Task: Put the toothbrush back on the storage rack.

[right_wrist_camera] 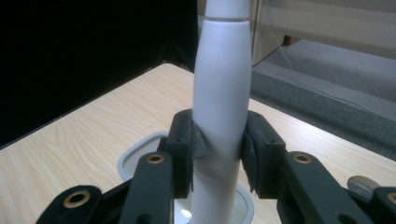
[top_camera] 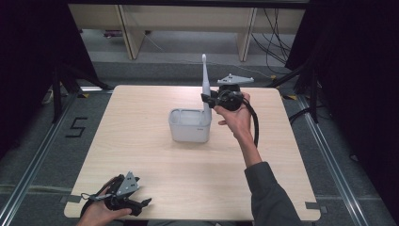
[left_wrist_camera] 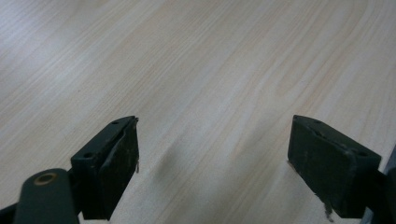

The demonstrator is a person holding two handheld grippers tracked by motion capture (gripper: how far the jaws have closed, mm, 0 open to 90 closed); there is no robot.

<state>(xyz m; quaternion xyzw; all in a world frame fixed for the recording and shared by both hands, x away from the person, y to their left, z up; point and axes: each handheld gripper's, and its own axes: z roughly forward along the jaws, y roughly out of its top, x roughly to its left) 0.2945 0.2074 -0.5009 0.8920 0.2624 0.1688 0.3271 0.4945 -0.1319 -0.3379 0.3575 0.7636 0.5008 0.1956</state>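
A white electric toothbrush (top_camera: 205, 87) stands upright, its lower end inside the right side of a white rectangular holder (top_camera: 189, 125) in the middle of the table. My right gripper (top_camera: 207, 99) is shut on the toothbrush handle (right_wrist_camera: 220, 107), the two pads pressing its sides just above the holder's rim (right_wrist_camera: 135, 154). My left gripper (top_camera: 146, 202) lies low at the table's near left corner, held in a hand. Its jaws stand wide apart over bare wood, with nothing between the left pad (left_wrist_camera: 116, 163) and the right one.
The light wooden table (top_camera: 141, 155) has dark floor on all sides. Pale furniture legs (top_camera: 129, 33) and cables (top_camera: 275, 42) stand beyond the far edge. A floor marking reading 5 (top_camera: 76, 127) lies to the left.
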